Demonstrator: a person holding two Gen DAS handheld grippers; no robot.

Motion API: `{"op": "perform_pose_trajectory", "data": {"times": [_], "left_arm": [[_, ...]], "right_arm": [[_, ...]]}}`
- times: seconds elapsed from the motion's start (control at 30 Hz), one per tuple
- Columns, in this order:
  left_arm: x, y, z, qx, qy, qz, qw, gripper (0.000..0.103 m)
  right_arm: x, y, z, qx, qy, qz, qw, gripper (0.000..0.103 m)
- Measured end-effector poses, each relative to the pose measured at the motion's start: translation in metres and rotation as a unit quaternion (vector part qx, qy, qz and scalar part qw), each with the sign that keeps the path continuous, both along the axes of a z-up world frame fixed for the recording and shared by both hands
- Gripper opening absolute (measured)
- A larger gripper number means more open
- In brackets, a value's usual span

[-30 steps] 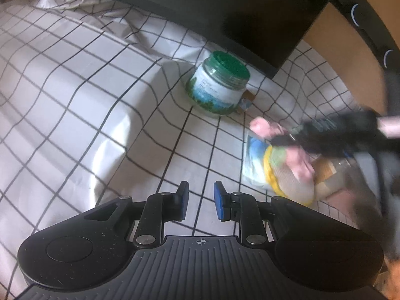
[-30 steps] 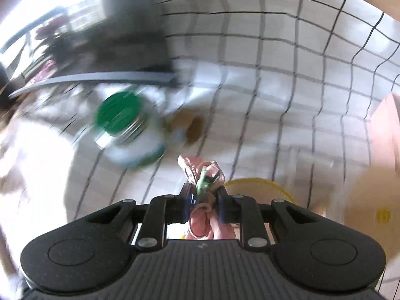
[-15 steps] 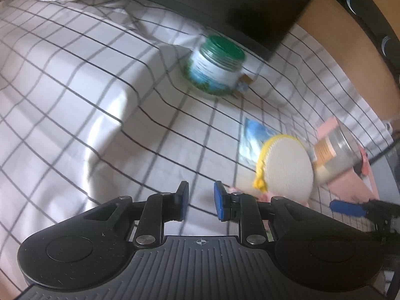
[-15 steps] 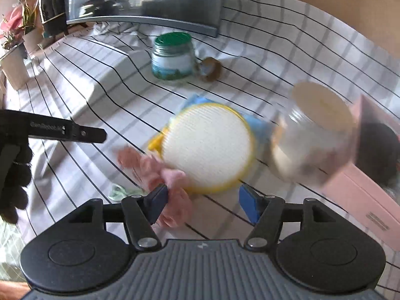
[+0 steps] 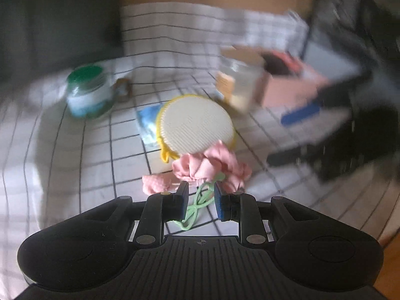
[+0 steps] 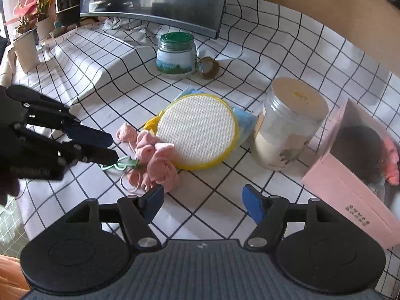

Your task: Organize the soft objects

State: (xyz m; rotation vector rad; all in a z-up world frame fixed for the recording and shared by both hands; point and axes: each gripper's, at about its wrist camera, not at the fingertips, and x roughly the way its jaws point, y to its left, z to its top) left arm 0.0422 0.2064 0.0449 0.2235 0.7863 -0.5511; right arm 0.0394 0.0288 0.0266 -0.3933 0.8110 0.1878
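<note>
A bunch of pink scrunchies (image 6: 155, 160) and a thin green hair tie (image 6: 120, 165) lie on the checked cloth (image 6: 262, 57), against a round white pad with a yellow rim (image 6: 197, 132). My right gripper (image 6: 203, 202) hangs just in front of them; its jaws are opening and nothing is between them. From the left, my left gripper (image 6: 113, 148) reaches in with its tips at the green tie. In the blurred left wrist view the left gripper (image 5: 200, 187) shows a narrow gap over the green tie (image 5: 197, 205), the pads not pressing it, and the scrunchies (image 5: 207, 165) lie just ahead.
A blue packet (image 6: 246, 122) lies under the pad. To the right stand a clear jar with a beige lid (image 6: 290, 125) and an open pink box (image 6: 345, 187). At the back are a green-lidded jar (image 6: 176, 55), a brown tape roll (image 6: 210, 67), a monitor (image 6: 155, 2) and potted plants (image 6: 27, 25).
The right gripper let go of the pink scrunchies and green tie, which now lie on the cloth, and opened wide. The left gripper rolled and swung over to the pile.
</note>
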Motion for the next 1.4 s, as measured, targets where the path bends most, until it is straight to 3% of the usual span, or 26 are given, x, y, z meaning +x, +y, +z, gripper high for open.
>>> {"op": "perform_pose_trajectory", "data": {"times": [0.13, 0.23, 0.43, 0.6, 0.67, 0.9, 1.0, 1.03, 1.1, 1.17, 1.23, 1.4], "left_arm": [[0.008, -0.012, -0.014, 0.047, 0.024, -0.044, 0.9976, 0.029], [0.017, -0.012, -0.022, 0.058, 0.03, -0.032, 0.9973, 0.033], [0.031, -0.004, -0.025, 0.014, 0.052, -0.009, 0.9985, 0.032], [0.024, 0.012, -0.026, -0.034, 0.065, 0.048, 0.9962, 0.013], [0.016, 0.019, -0.027, -0.051, 0.066, 0.068, 0.9942, 0.011], [-0.016, 0.047, -0.015, -0.067, 0.047, 0.139, 0.9869, 0.008], [-0.023, 0.058, -0.006, -0.065, 0.033, 0.158, 0.9847, 0.008], [-0.024, 0.06, -0.004, -0.062, 0.03, 0.162, 0.9844, 0.008], [-0.026, 0.064, -0.003, -0.061, 0.032, 0.163, 0.9842, 0.008], [-0.028, 0.063, -0.003, -0.068, 0.042, 0.154, 0.9849, 0.008], [-0.029, 0.056, -0.002, -0.072, 0.046, 0.146, 0.9856, 0.008], [-0.011, 0.042, -0.013, -0.054, 0.075, 0.166, 0.9819, 0.013]], "right_arm": [[-0.001, -0.005, -0.002, -0.003, 0.01, -0.004, 1.0, 0.07], [-0.005, -0.006, -0.005, -0.009, 0.017, -0.002, 1.0, 0.07], [-0.012, -0.01, -0.011, -0.013, 0.024, -0.005, 1.0, 0.071], [-0.012, -0.006, -0.003, 0.012, 0.009, -0.001, 1.0, 0.071], [-0.008, -0.001, 0.0, 0.026, 0.002, 0.004, 1.0, 0.071], [0.021, 0.033, -0.013, 0.052, 0.007, 0.035, 0.998, 0.071], [0.034, 0.05, -0.027, 0.038, 0.012, 0.046, 0.998, 0.071], [0.036, 0.056, -0.032, 0.027, 0.012, 0.051, 0.998, 0.069], [0.038, 0.064, -0.04, 0.002, 0.011, 0.058, 0.998, 0.056], [0.036, 0.065, -0.042, -0.022, 0.007, 0.057, 0.998, 0.033], [0.031, 0.06, -0.036, -0.021, 0.012, 0.061, 0.998, 0.021], [0.008, 0.033, -0.021, -0.018, 0.008, 0.049, 0.999, 0.018]]}}
